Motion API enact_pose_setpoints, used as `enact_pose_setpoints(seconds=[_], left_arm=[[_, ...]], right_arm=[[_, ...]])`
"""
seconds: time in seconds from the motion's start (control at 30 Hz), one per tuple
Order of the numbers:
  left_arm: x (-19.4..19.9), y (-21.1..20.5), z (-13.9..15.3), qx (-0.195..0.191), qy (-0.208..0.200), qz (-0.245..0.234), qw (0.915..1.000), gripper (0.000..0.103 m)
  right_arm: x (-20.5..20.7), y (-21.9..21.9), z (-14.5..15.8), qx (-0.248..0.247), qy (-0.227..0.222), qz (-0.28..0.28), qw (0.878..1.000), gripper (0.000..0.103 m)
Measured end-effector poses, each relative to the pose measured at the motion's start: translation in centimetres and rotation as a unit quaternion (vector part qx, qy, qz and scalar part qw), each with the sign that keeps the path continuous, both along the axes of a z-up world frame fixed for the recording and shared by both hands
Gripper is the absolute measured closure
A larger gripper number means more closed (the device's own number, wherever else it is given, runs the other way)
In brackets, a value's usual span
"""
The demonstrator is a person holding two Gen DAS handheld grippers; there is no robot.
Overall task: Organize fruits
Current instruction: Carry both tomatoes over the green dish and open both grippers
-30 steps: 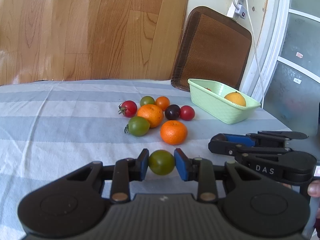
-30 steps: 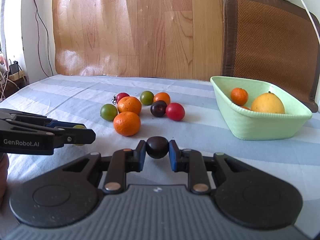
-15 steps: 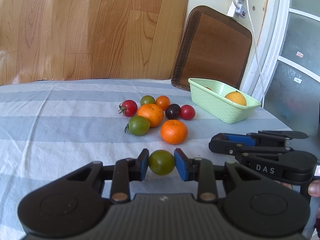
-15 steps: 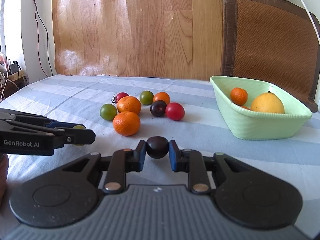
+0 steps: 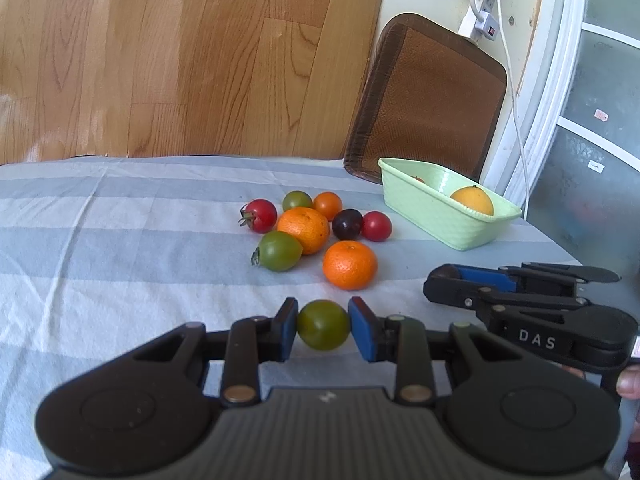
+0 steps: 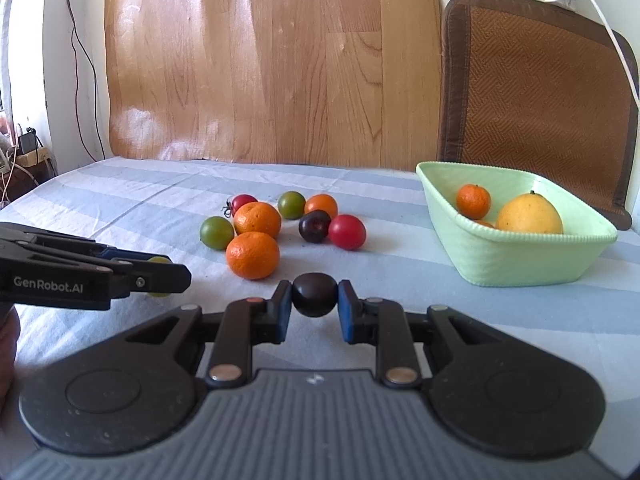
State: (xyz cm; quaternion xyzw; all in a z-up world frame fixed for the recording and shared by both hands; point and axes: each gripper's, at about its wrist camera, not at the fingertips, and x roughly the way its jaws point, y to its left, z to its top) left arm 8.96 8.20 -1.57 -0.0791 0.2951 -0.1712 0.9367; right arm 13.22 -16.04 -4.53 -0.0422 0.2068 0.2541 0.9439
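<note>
My left gripper [image 5: 323, 329] is shut on a green tomato [image 5: 323, 330], held just above the striped cloth. My right gripper [image 6: 314, 300] is shut on a dark plum [image 6: 314, 294], to the right of the left one and level with it. Ahead lies a cluster of fruit: two mandarins [image 6: 253, 255], green tomatoes [image 6: 216, 233], red tomatoes [image 6: 347, 232], a small orange tomato [image 6: 321, 205] and another dark plum [image 6: 314, 226]. A pale green basket [image 6: 520, 264] at the right holds a yellow-orange citrus [image 6: 529, 214] and a small mandarin [image 6: 473, 201].
A brown woven chair back [image 6: 536, 92] stands behind the basket. A wooden panel [image 6: 272, 60] leans on the wall behind the table. A white cable and power strip [image 5: 486, 20] hang at the right. The table's right edge [image 5: 560, 248] is close to the basket.
</note>
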Motion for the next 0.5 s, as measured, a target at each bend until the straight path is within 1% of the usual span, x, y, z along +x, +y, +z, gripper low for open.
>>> enact_pose_setpoints(seconds=[0.17, 0.27, 0.33, 0.37, 0.4, 0.47, 0.5], left_arm=[[-0.1, 0.0, 0.0, 0.002, -0.001, 0.000, 1.0000, 0.074], [0.0, 0.0, 0.0, -0.005, 0.005, 0.000, 1.0000, 0.074], [0.3, 0.2, 0.1, -0.014, 0.016, 0.001, 0.9998, 0.074], [0.6, 0.3, 0.1, -0.023, 0.022, 0.000, 0.9995, 0.074], [1.1, 0.3, 0.3, -0.040, 0.032, -0.005, 0.9987, 0.074], [2.3, -0.2, 1.1, -0.066, 0.042, -0.019, 0.9967, 0.074], [3.0, -0.9, 1.8, -0.069, 0.038, -0.028, 0.9965, 0.074]], right_arm=[[-0.6, 0.1, 0.2, -0.002, -0.016, 0.007, 1.000, 0.076], [-0.6, -0.2, 0.4, 0.002, -0.024, 0.003, 1.000, 0.076], [-0.5, -0.9, 0.8, 0.006, -0.036, -0.006, 0.999, 0.076], [-0.4, -1.4, 1.0, 0.009, -0.043, -0.013, 0.999, 0.076], [-0.2, -1.9, 1.3, 0.010, -0.053, -0.021, 0.998, 0.076], [0.5, -3.2, 2.0, 0.009, -0.072, -0.042, 0.996, 0.076], [1.0, -3.8, 2.2, 0.011, -0.077, -0.052, 0.996, 0.076]])
